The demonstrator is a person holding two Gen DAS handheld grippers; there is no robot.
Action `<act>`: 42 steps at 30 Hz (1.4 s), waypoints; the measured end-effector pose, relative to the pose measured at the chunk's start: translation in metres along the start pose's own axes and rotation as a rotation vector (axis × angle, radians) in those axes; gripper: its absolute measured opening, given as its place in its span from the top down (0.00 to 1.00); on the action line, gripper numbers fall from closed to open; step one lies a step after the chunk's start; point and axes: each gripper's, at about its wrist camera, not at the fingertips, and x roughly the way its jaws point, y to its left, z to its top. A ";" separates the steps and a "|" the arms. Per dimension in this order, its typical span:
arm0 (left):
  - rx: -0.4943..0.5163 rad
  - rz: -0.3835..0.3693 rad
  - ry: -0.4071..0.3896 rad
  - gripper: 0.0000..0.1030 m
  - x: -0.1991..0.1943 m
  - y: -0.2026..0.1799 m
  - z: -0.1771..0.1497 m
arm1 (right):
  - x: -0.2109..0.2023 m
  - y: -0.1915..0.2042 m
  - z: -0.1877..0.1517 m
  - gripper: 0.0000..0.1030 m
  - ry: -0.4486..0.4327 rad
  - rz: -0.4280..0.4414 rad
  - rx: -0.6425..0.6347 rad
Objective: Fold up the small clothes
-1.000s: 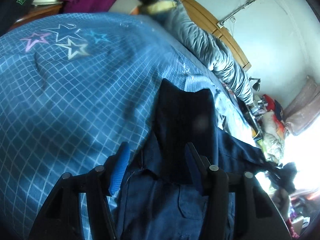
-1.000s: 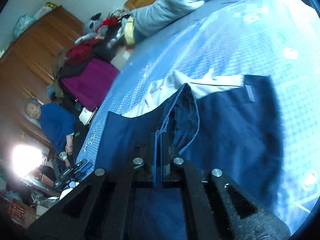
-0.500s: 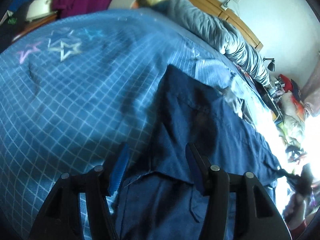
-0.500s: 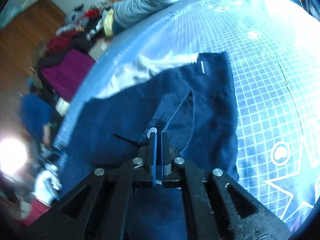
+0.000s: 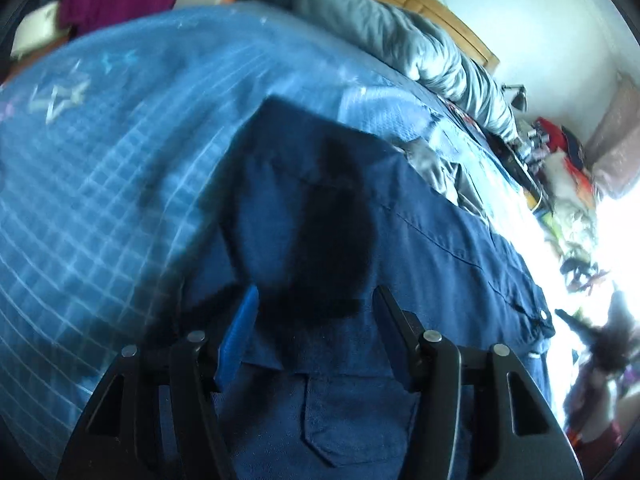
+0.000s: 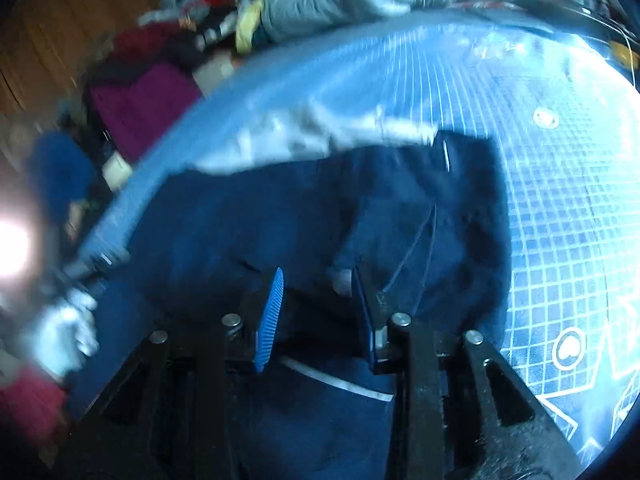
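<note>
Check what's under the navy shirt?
The navy shirt lies on the blue grid bedspread; a pale garment pokes out past its far edge. Anything beneath is covered.

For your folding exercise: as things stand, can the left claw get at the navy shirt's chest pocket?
Probably yes. The left claw is open above the navy shirt, the chest pocket lies just below it, and nothing covers it.

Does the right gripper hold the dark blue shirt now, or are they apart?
Cannot tell. In the right wrist view the right gripper is open above the dark blue shirt with nothing pinched, but blur hides whether its fingertips rest on the cloth.
</note>
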 end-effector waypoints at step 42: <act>-0.314 -0.009 -0.023 0.40 -0.181 0.118 -0.118 | -0.055 0.018 -0.090 0.47 0.055 -0.043 -0.130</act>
